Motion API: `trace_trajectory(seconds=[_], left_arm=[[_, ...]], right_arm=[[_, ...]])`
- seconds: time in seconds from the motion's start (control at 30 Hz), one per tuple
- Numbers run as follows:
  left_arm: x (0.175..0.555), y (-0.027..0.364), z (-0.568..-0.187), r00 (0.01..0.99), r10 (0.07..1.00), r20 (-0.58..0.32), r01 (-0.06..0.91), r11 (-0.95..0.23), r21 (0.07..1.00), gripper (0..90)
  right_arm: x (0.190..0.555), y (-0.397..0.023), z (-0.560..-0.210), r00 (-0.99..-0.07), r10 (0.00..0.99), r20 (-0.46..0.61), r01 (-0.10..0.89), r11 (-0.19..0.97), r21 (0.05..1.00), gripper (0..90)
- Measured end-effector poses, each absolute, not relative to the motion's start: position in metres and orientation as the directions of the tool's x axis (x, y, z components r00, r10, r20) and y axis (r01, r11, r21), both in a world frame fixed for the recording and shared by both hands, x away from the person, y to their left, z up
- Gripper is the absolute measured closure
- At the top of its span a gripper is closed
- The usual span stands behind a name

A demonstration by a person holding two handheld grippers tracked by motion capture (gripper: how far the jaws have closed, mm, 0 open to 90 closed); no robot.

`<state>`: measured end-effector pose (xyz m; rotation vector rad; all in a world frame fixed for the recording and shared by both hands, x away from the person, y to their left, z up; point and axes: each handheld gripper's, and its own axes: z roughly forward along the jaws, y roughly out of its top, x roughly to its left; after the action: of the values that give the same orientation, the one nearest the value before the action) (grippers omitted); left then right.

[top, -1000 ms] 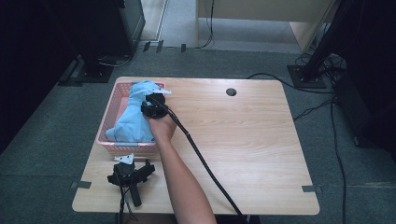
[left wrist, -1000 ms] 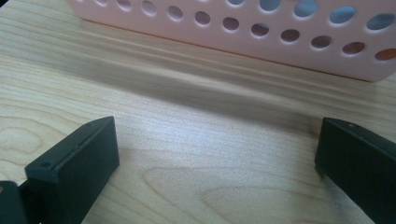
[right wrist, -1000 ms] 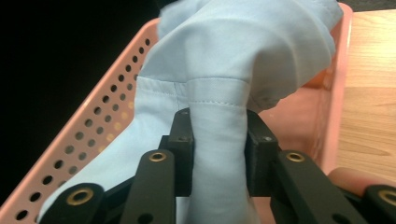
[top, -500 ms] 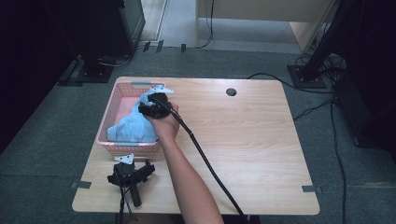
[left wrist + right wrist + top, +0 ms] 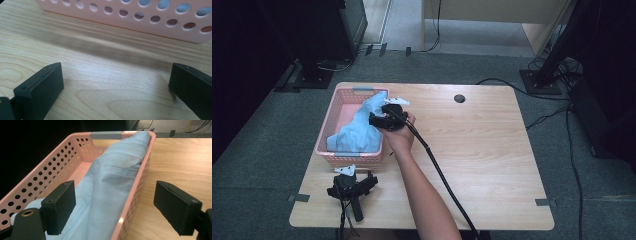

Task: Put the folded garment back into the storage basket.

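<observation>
A light blue cloth [image 5: 357, 131] lies bunched in the pink perforated basket [image 5: 325, 136] at the table's left, its far end draped up against the right rim. A hand holds my right gripper [image 5: 381, 120] at that rim. In the right gripper view its jaws have just been opening, so the right gripper [image 5: 115, 195] stands open astride the rim: one jaw over the cloth [image 5: 112, 170], the other over bare table, neither pressing. My left gripper [image 5: 353, 182] lies unheld on the table just in front of the basket. The left gripper [image 5: 116, 75] is open on bare wood, facing the basket wall [image 5: 140, 22].
The wooden table [image 5: 482, 150] has a round cable hole [image 5: 459, 98] at the back. The right gripper's black cable [image 5: 442, 175] trails across the table to the front edge. Dark stands and cables stand on the floor around.
The right gripper's jaws have opened off the blue cloth. The hand has shifted slightly right and towards the person, and the cloth now rests in the basket. The left gripper has not moved.
</observation>
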<state>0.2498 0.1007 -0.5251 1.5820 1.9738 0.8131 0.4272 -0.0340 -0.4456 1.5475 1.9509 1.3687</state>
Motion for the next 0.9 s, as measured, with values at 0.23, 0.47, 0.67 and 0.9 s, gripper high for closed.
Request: trace_trajectory(seconds=[0.23,0.47,0.67,0.9], left_arm=[[0.250,0.101,-0.525,-0.217,0.976,-0.003,0.691,0.156,0.706,0.0],[0.250,0.101,-0.525,-0.217,0.976,-0.003,0.691,0.155,0.706,0.0],[0.250,0.101,-0.525,-0.217,0.976,-0.003,0.691,0.156,0.706,0.0],[0.250,0.101,-0.525,-0.217,0.976,-0.003,0.691,0.156,0.706,0.0]], right_arm=[[0.423,-0.047,-0.451,-0.382,0.869,0.314,0.574,-0.043,0.817,12.5],[0.420,-0.060,-0.455,-0.382,0.866,0.323,0.573,-0.052,0.818,11.4],[0.418,-0.070,-0.460,-0.386,0.861,0.331,0.579,-0.053,0.814,7.3],[0.415,-0.081,-0.464,-0.387,0.858,0.337,0.582,-0.056,0.811,6.7]])
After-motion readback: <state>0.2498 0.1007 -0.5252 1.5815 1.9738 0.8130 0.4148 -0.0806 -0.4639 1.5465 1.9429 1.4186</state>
